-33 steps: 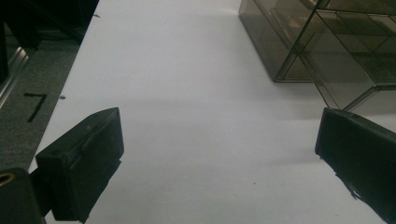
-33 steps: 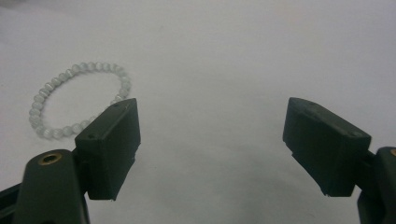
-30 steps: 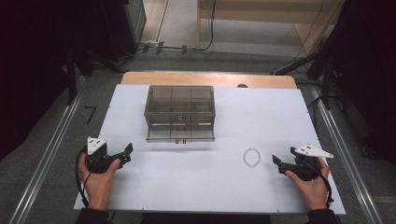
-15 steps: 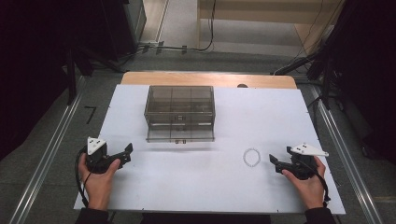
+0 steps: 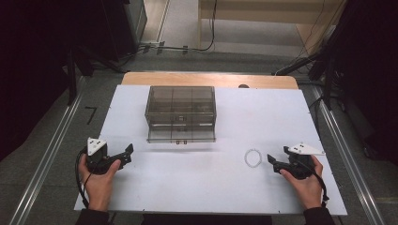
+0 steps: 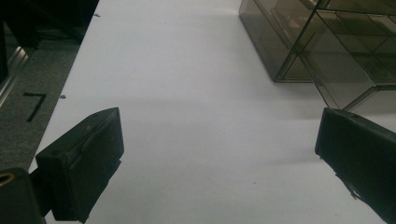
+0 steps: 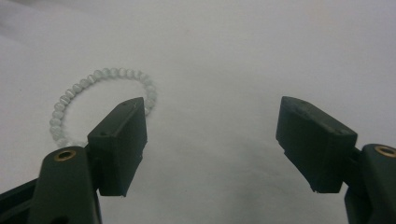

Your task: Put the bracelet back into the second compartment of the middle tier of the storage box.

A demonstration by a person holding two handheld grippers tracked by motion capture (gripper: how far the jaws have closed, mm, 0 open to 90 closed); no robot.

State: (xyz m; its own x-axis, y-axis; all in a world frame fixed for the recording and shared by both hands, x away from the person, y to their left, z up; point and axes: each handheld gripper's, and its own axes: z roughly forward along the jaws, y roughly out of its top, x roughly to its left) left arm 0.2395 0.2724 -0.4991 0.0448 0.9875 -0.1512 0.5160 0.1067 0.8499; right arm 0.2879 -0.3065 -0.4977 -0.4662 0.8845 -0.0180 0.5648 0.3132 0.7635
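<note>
From above, the right gripper sits low on the white table, pointed at the pale bead bracelet lying flat just ahead of its tips, which looks like a lineup for a pick. The left gripper rests near the table's left edge, well apart from the smoky clear drawer organizer, likely parked out of the way.

In the left gripper view its jaws stand wide with nothing between them; bare table runs ahead to the organizer's corner.

In the right gripper view the jaws gape wide, having just been closing a little, and hold nothing. The bracelet lies beyond the left jaw, off the centre line. Open table surrounds it, so there is free room to shift across.
</note>
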